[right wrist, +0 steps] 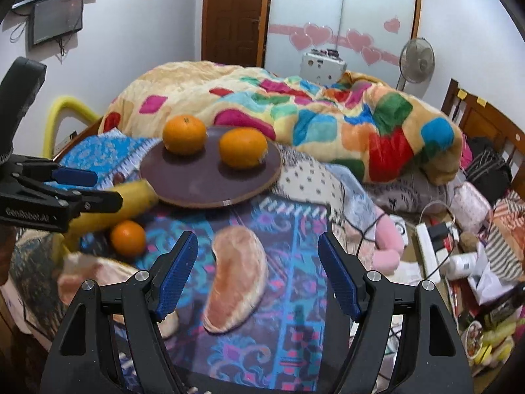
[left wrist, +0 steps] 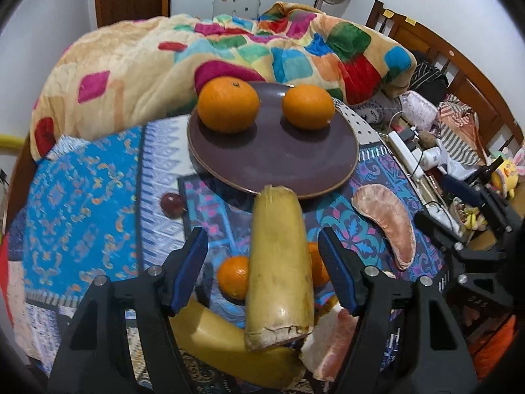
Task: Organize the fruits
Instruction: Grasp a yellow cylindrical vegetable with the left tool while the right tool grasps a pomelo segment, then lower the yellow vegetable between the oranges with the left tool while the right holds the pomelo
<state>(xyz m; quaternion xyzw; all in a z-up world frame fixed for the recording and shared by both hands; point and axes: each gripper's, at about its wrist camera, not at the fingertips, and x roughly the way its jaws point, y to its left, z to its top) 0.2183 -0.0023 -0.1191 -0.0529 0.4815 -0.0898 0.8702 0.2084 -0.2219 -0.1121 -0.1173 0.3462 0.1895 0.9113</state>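
Left claw [left wrist: 262, 269]: wide, empty.
Banana [left wrist: 279, 262]: between the jaws, touching neither; long axis runs straight ahead toward plate [left wrist: 272, 164].
Right claw [right wrist: 257, 272]: wide, empty; pomelo wedge [right wrist: 236, 275] between jaws.
Judgement: left nearer banana.

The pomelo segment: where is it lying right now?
The pomelo segment lies on the patterned bedspread, between the open right gripper fingers, below the plate.

White walls, a brown door [right wrist: 234, 13], a standing fan [right wrist: 417, 57], and a bright quilt [right wrist: 295, 111].
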